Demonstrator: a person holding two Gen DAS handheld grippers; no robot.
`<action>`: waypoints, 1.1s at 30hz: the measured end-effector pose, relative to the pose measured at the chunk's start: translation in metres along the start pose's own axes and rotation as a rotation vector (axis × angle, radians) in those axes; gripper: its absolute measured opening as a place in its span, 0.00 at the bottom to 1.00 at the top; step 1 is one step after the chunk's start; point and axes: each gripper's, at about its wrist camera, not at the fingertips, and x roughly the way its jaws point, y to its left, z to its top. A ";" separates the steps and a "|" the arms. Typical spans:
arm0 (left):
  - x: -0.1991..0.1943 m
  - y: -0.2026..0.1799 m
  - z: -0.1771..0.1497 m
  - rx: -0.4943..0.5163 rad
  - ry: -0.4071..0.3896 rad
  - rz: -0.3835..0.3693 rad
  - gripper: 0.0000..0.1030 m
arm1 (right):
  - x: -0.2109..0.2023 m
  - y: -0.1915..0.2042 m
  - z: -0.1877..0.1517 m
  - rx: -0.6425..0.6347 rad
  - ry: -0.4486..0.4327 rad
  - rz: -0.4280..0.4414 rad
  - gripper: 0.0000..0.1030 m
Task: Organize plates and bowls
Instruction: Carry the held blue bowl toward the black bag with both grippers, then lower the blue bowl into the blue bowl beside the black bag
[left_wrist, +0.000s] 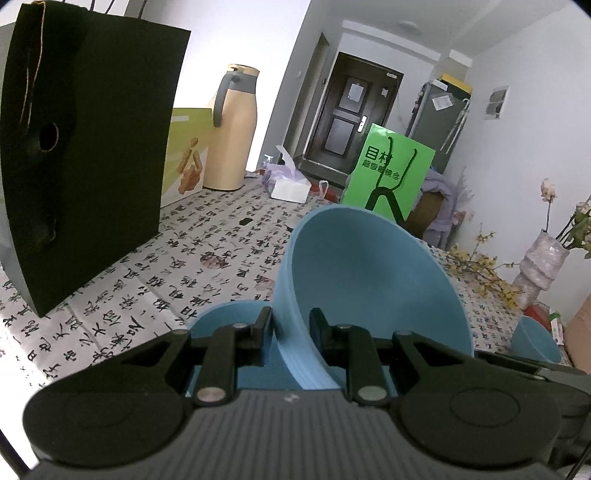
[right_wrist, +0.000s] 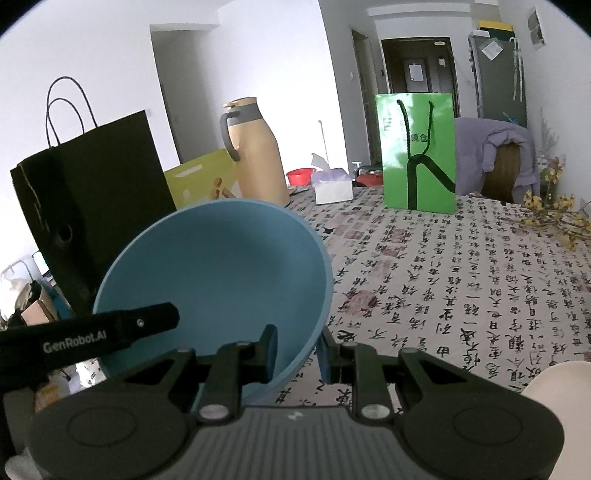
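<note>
My left gripper (left_wrist: 291, 321) is shut on the rim of a blue bowl (left_wrist: 369, 280), which is tilted and held above the table. Another blue bowl (left_wrist: 221, 317) lies just below and left of it. A third blue bowl (left_wrist: 535, 341) shows at the right, behind the other gripper's black body. My right gripper (right_wrist: 299, 343) is shut on the rim of a blue bowl (right_wrist: 218, 273), held tilted above the table. The left gripper's black finger (right_wrist: 110, 330) crosses in front of that bowl. A cream plate or bowl edge (right_wrist: 557, 387) shows at the lower right.
The table has a calligraphy-print cloth (right_wrist: 461, 280). On it stand a black paper bag (left_wrist: 85, 155), a tan thermos jug (left_wrist: 232, 129), a yellow-green box (left_wrist: 184, 162), a tissue box (left_wrist: 288, 184), a green bag (right_wrist: 417, 155) and yellow flowers (right_wrist: 554, 214).
</note>
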 end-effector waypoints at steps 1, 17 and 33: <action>0.000 0.001 0.000 -0.001 0.002 0.001 0.20 | 0.001 0.001 0.000 -0.001 0.003 0.001 0.22; 0.008 0.016 -0.002 -0.019 0.025 0.028 0.20 | 0.021 0.010 -0.002 -0.010 0.046 0.018 0.21; 0.014 0.029 -0.006 -0.038 0.048 0.049 0.21 | 0.040 0.013 -0.003 -0.016 0.089 0.035 0.21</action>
